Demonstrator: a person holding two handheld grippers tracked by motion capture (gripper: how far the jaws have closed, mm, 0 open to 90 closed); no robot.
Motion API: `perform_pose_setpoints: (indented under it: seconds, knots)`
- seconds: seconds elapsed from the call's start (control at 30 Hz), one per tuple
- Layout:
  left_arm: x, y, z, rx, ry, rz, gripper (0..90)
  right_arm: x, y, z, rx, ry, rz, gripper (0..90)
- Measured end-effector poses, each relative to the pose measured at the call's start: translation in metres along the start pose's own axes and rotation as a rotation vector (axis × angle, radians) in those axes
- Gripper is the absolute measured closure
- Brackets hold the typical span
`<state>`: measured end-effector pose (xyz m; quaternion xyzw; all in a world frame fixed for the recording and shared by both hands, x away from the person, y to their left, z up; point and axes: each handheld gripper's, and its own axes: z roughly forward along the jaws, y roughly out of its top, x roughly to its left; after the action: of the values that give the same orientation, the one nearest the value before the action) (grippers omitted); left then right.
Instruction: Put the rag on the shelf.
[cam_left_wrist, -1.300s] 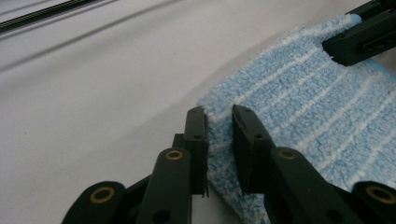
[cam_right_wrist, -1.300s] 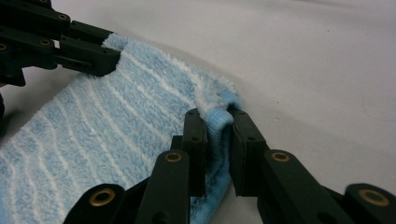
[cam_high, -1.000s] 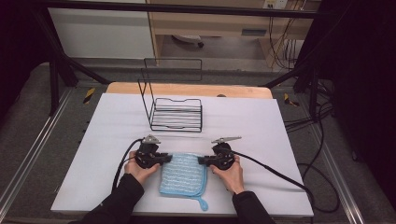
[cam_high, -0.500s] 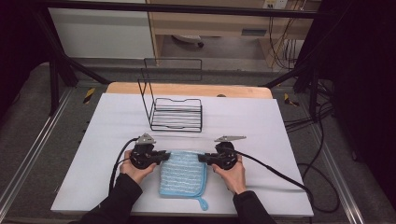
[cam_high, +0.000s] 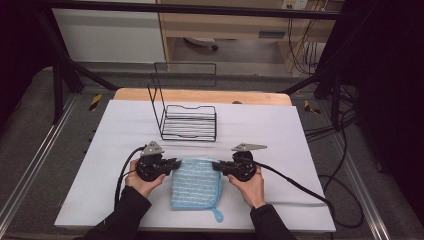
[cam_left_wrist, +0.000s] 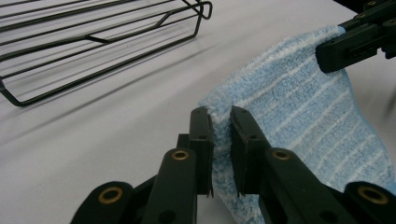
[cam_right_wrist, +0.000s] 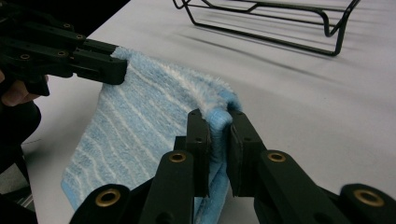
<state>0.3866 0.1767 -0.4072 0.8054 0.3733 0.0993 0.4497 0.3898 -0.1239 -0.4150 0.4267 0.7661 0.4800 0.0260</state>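
Blue towel (cam_high: 196, 184) on the bench (cam_high: 300, 150), far corners pinched by left gripper (cam_left_wrist: 220, 125) and right gripper (cam_right_wrist: 217, 122) fingers; lift both evenly, keeping the edge taut.

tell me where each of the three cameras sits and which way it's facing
High view: fixed above the person's side, looking forward and down on the white table; forearms, both hands, left gripper and right gripper show.
Left gripper view: rides the left gripper, looking along its black jaws at the light blue striped terry cloth.
Right gripper view: rides the right gripper, looking the opposite way across the cloth; part of the other hand shows.
Shared: both gripper views show the cloth, the black wire rack and the opposite gripper.
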Motion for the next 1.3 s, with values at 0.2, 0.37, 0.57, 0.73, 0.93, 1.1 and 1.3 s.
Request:
perform_pose_setpoints:
  seconds: [0.2,0.37,0.57,0.73,0.93,1.1,1.3]
  knots:
    - [-0.004,0.005,-0.006,-0.037,-0.007,0.015,79.7,0.002,0.005,-0.009,-0.038,-0.002,-0.015,81.2]
    - [-0.009,0.009,-0.013,-0.067,0.011,0.033,79.7,0.008,0.009,-0.016,-0.064,-0.012,-0.055,81.2]
    - [-0.012,0.013,-0.019,-0.098,0.014,0.04,79.7,0.012,0.013,-0.022,-0.091,-0.011,-0.075,81.3]
    - [-0.015,0.016,-0.025,-0.129,0.014,0.045,79.7,0.017,0.018,-0.029,-0.119,-0.017,-0.11,81.6]
    - [-0.019,0.022,-0.034,-0.168,0.013,0.056,79.8,0.026,0.023,-0.038,-0.162,-0.026,-0.15,81.7]
    - [-0.022,0.025,-0.04,-0.195,0.018,0.066,79.8,0.032,0.028,-0.045,-0.194,-0.029,-0.172,81.7]
    - [-0.025,0.029,-0.044,-0.222,0.033,0.079,79.8,0.037,0.031,-0.05,-0.219,-0.038,-0.197,81.8]
